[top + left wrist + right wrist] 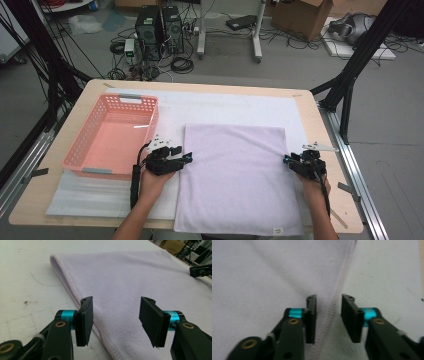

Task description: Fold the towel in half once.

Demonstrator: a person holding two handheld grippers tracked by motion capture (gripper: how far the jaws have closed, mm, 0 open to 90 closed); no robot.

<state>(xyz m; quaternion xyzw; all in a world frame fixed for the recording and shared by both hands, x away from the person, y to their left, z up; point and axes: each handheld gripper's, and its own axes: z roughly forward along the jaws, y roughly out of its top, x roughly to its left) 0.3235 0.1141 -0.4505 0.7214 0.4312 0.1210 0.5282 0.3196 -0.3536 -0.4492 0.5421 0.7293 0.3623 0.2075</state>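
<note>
Matt lilac terry-cloth towel [239,177], glossy pink plastic basket [107,165], pale wood table [310,102]

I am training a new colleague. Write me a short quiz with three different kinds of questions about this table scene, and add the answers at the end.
1. True or false: the pink basket lies on top of the lilac towel.
2. Multiple choice: where is the left claw? A) at the towel's left edge, B) inside the basket, C) at the table's far end.
3. Short answer: what runs between the jaws of the right claw?

Key
1. False: the basket stands beside the towel, to its left, on the white mat.
2. A; its jaws stand apart over the hem.
3. The towel's stitched right hem; the jaws stand apart on either side of it, with a gap on each side.
</note>
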